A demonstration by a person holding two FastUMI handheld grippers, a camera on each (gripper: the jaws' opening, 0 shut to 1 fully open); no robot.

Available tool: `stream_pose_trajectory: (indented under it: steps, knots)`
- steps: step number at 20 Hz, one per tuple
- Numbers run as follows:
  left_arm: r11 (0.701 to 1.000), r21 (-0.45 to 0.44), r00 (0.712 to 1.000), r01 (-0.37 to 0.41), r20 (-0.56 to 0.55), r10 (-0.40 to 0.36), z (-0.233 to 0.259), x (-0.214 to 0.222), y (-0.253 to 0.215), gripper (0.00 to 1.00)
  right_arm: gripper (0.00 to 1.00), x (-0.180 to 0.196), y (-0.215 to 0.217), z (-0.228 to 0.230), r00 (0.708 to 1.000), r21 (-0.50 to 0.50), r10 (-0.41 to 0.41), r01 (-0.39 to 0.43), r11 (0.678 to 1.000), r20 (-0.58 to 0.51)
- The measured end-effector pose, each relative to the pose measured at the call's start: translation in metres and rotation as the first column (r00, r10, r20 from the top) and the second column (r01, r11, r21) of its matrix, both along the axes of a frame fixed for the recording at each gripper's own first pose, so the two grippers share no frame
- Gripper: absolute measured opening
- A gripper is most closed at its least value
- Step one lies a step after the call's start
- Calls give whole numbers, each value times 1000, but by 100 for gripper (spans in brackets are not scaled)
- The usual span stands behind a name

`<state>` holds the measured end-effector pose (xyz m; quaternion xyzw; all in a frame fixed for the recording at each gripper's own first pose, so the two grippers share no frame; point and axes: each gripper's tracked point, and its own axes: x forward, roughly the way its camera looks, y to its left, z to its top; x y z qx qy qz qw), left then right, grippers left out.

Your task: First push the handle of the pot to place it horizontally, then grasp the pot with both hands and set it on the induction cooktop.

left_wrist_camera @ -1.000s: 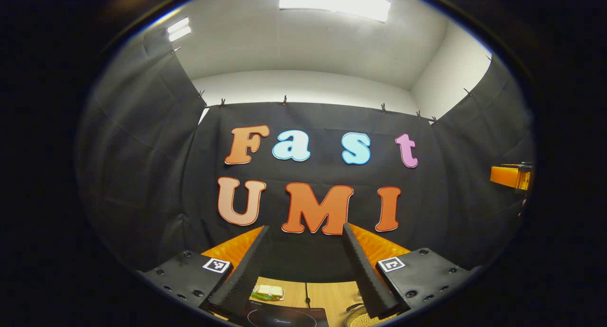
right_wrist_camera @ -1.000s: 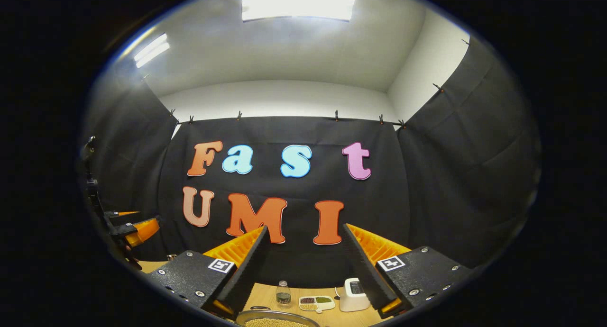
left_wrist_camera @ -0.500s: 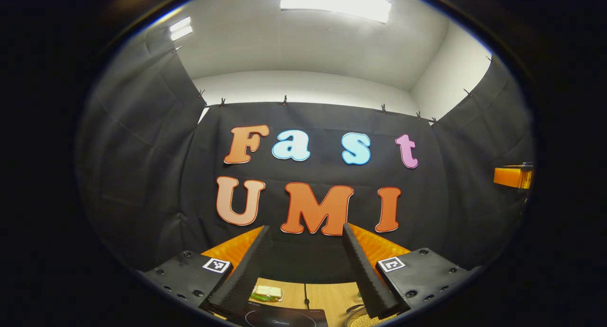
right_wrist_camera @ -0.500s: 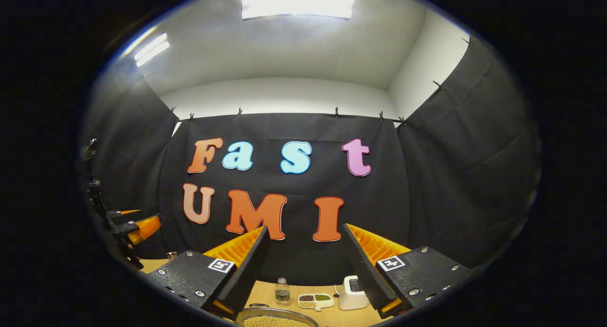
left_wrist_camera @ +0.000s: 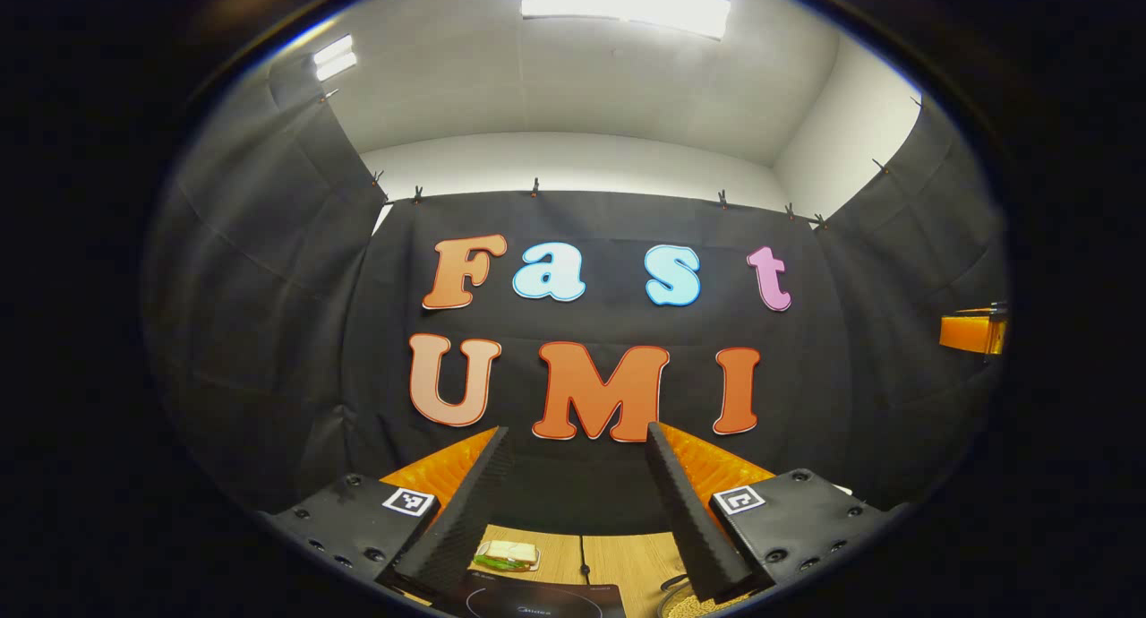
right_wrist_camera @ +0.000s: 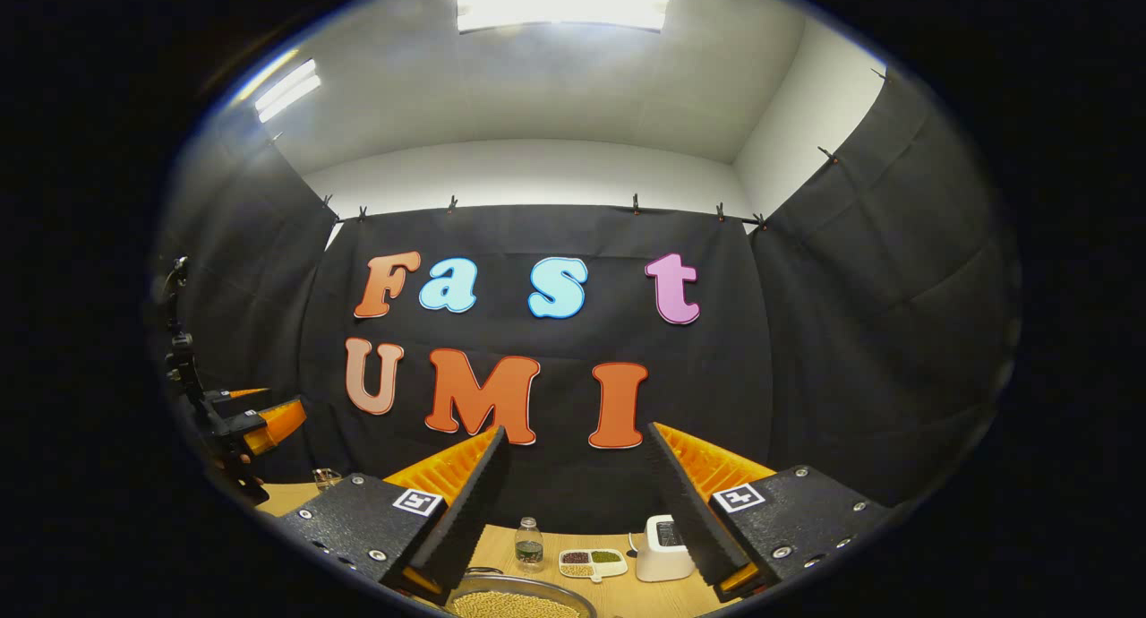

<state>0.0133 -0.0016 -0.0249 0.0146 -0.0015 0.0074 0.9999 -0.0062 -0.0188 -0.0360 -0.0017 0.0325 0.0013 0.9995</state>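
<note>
Wooden counter (left_wrist_camera: 627, 560) runs along the bottom of both views, low under the black cloth wall. We hold both grippers up and level, pointing at that wall.

Left gripper (left_wrist_camera: 573, 502): fingers spread wide, nothing between them. In the left gripper view we see the dark induction cooktop (left_wrist_camera: 537, 598) at the bottom edge, between and just below the fingers. A thin cable (left_wrist_camera: 582, 555) runs across the counter behind it. A small packet (left_wrist_camera: 506, 555) with green and pale parts lies beyond the cooktop, to its left. At the lower right edge a bit of the pot (left_wrist_camera: 685, 605) shows, with small tan grains inside, partly hidden by the finger; we cannot tell where its handle points.

Right gripper (right_wrist_camera: 573, 502): fingers also wide apart, holding nothing. In the right gripper view the pot (right_wrist_camera: 519, 600) sits at the bottom edge between the fingers, on the counter, its metal rim round and the inside full of tan grains. Behind it, well apart, stand a small clear bottle (right_wrist_camera: 529, 544), a white divided dish (right_wrist_camera: 593, 562) with dark, green and tan fillings, and a white kitchen scale (right_wrist_camera: 662, 548) just beside the dish. A glass (right_wrist_camera: 324, 478) stands at the far left of the counter.

The other gripper shows far off to the side in each view: at the left edge of the right gripper view, and at the right edge of the left gripper view.
</note>
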Motion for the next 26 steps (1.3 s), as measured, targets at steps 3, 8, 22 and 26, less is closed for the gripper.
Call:
stream_pose_trajectory:
  steps: [3,8,22,26]
  knots:
    - [1000,-4,1000,2,-10,-2,-3,1,-3,98,94,-1,-3,-7,1000,7,-2,2,1000,-20]
    - [1000,9,1000,-5,-5,5,-6,2,-4,97,94,-5,-11,-26,998,30,-14,16,999,-56]
    - [1000,18,999,-24,-29,25,-20,1,11,97,86,-21,-22,-95,985,66,-56,68,996,-164]
    - [1000,19,999,-20,-36,21,-23,0,10,98,80,-28,-18,-121,974,47,-51,62,997,-219]
